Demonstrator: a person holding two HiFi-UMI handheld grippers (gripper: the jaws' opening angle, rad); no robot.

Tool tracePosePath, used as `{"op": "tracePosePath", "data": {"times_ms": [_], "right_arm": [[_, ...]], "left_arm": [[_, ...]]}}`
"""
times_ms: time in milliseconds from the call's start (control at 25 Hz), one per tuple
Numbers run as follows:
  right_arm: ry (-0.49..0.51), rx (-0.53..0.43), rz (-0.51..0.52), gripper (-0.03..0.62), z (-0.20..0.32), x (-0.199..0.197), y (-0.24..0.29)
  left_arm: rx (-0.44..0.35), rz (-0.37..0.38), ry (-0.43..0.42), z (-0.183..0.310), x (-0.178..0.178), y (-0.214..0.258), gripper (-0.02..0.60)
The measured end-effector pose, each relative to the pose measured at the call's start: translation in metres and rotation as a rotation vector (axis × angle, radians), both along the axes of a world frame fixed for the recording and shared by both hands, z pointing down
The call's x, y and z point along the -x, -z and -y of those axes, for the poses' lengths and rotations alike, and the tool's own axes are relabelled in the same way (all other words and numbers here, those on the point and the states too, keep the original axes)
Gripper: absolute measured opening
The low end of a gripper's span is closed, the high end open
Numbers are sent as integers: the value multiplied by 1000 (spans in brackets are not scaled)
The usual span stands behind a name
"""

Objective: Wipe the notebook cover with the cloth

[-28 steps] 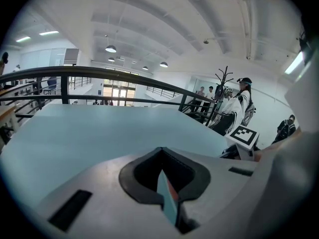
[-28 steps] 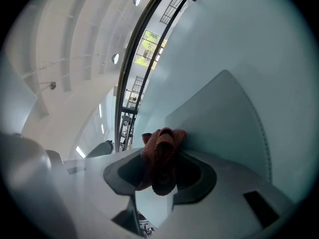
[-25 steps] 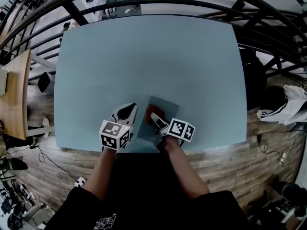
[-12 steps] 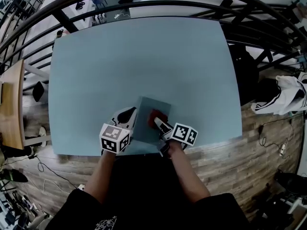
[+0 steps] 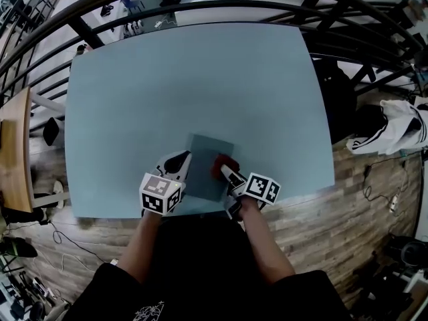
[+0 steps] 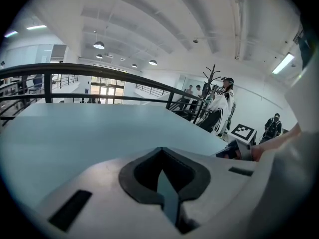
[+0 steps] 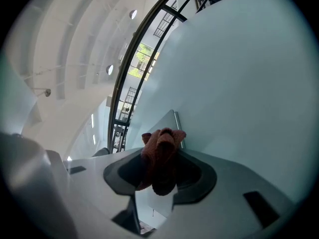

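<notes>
A slate-grey notebook [image 5: 206, 166] lies flat near the front edge of the pale blue table [image 5: 187, 85]. My left gripper [image 5: 181, 159] sits at the notebook's left edge. In the left gripper view its jaws [image 6: 167, 193] are shut on a thin grey strip, the notebook's edge. My right gripper [image 5: 225, 172] is shut on a bunched red cloth [image 5: 225, 165], which rests on the cover close to its right edge. The right gripper view shows the cloth [image 7: 160, 156] sticking out past the jaws, with the notebook [image 7: 162, 125] beyond it.
The table's front edge [image 5: 200, 209] runs just under both grippers. A black railing [image 5: 200, 5] curves round the far side. A white jacket [image 5: 394, 136] lies on the wood floor at right, and a wooden table [image 5: 13, 152] stands at left. People [image 6: 219, 103] stand far off.
The red cloth in my right gripper has slid a little rightward across the cover, towards its right edge. My left gripper has stayed at the notebook's left edge.
</notes>
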State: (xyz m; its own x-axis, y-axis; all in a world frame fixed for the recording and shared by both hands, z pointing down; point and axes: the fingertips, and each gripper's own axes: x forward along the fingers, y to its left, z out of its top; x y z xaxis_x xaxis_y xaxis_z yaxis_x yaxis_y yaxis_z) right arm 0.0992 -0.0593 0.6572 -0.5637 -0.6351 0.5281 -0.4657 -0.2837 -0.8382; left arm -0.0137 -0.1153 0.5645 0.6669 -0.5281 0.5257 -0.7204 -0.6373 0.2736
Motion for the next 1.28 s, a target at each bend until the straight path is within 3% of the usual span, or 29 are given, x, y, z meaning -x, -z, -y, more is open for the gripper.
{"op": "tracePosePath", "data": {"times_ms": [240,840,1280], "right_arm": [[-20,5,0,150,-6,-17,0],[-44,-7,-7,149,-14,-32,9],[48,-56,76,149,-6,14,24]], "left_arm": [[5,-11,-16,-3,-15,-1,6],[10,-19,-5,-7,-13,-3,6],[1,-10,46,-10,3,0,6]]}}
